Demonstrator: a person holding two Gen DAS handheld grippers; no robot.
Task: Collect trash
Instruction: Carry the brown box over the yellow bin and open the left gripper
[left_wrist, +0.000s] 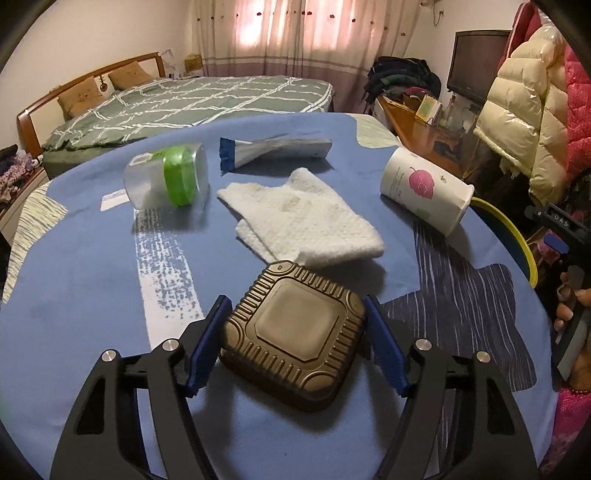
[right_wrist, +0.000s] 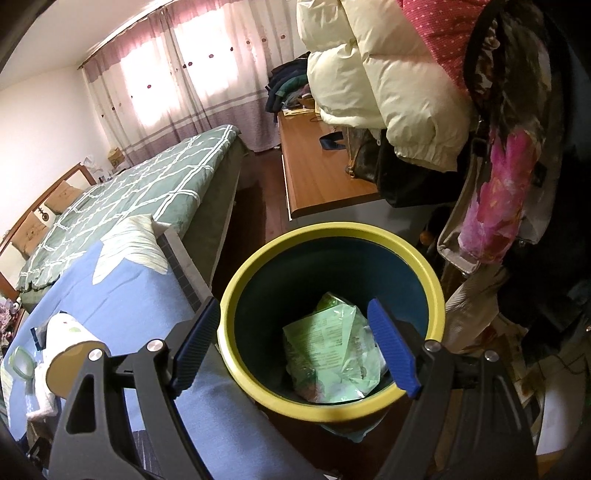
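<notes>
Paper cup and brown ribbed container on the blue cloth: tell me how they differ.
The paper cup is white with a pink leaf print; the brown ribbed container is plain bronze-brown. The paper cup is a cylinder tipped on its side; the container is flat, square, lying level. The cup lies untouched; the container sits between the left gripper's fingers. Both rest on the blue cloth.
</notes>
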